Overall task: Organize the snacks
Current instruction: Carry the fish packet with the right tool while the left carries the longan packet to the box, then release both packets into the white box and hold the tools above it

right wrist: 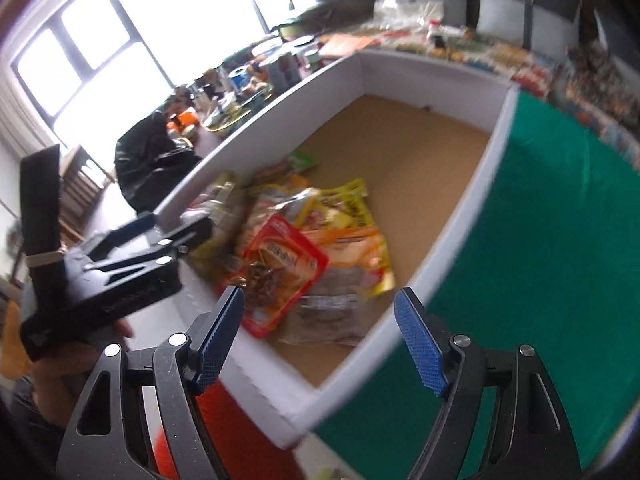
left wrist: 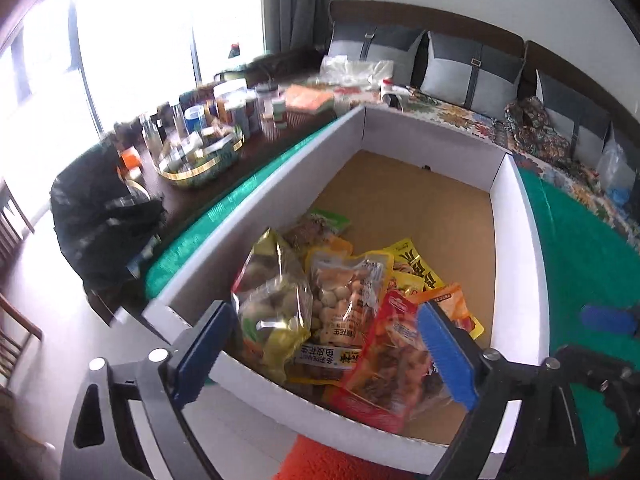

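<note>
the left gripper (left wrist: 326, 346) is hovering over the near end of a white-walled cardboard box (left wrist: 520, 216), its jaws spread wide and gripping nothing. just ahead of and below those jaws the snack packets are lying in a loose overlapping heap on the box's brown floor: a red packet (left wrist: 394, 364) nearest the right-hand jaw, a clear bag of peanuts (left wrist: 346, 300) between the jaws, a yellow-edged bag (left wrist: 272, 300) beside the left-hand jaw, and a yellow packet (left wrist: 416, 268) further ahead. the right gripper (right wrist: 320, 340) is hanging above the box's near corner, its jaws likewise standing wide apart and empty, with the red packet (right wrist: 280, 268) just beyond them; this view is blurred. off to the left of the left jaws, a glass bowl (left wrist: 200, 160) and jars are sitting on the dark worktop (left wrist: 176, 204), near a black bag (left wrist: 104, 216).
</note>
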Motion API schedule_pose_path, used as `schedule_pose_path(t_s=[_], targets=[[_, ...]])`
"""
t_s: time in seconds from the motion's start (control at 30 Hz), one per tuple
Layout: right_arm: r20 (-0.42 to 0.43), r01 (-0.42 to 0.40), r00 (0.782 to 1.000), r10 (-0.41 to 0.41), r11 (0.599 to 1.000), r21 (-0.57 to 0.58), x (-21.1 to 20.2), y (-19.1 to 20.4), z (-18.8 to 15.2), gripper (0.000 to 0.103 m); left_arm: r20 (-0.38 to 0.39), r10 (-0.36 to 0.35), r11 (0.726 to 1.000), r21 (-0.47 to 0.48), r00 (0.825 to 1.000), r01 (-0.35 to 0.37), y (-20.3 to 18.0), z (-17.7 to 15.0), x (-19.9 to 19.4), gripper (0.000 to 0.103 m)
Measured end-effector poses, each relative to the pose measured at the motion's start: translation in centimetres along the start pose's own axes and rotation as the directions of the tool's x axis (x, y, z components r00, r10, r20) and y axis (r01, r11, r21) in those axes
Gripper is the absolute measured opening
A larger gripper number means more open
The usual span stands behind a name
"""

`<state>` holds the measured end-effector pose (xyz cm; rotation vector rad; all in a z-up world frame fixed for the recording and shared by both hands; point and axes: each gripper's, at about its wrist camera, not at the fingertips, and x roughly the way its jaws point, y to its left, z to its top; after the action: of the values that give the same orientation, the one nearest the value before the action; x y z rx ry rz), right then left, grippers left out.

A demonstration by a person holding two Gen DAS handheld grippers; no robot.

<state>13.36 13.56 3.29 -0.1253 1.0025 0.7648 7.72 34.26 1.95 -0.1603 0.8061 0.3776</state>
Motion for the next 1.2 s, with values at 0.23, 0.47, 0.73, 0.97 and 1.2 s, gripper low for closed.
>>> schedule_pose_path(t_s=[0.23, 0.47, 0.73, 0.97, 1.2], targets=[[0.062, 0.087, 0.994, -0.085, 0.995, -0.044, -1.8, 0.2, 0.4, 0.081, 0.053, 0.019, 1.0, 0.008, 0.998, -0.02, -0.9, 0.3, -2.3, 0.103], [0.083, 0.113, 0.99, -0.11, 0.993, -0.028, -2.6, -0.1, 0.4, 0.081, 0.093, 0.128, 0.99, 0.045, 0.987, -0.132, -1.2, 0.5, -3.6, 0.103], [0.132, 0.177, 0.977, -0.168, 0.982, -0.064, -3.2, 0.6, 0.1, 0.081, 0.107, 0.116, 0.993, 0.015, 0.987, -0.119, -1.2, 0.6, -5.3, 0.103], [0.085, 0.197, 0.978, -0.192, 0.979, -0.051, -3.0, 1.3, 0.9, 0.081, 0.064, 0.162, 0.982, 0.086, 0.985, -0.168, -1.2, 0.6, -4.5, 0.103], [0.058, 0.179, 0.983, -0.175, 0.981, -0.075, -2.2, 2.9, 1.6, 0.081, -0.013, 0.121, 0.99, 0.078, 0.993, -0.119, 0.1, 0.3, -4.4, 0.103]])
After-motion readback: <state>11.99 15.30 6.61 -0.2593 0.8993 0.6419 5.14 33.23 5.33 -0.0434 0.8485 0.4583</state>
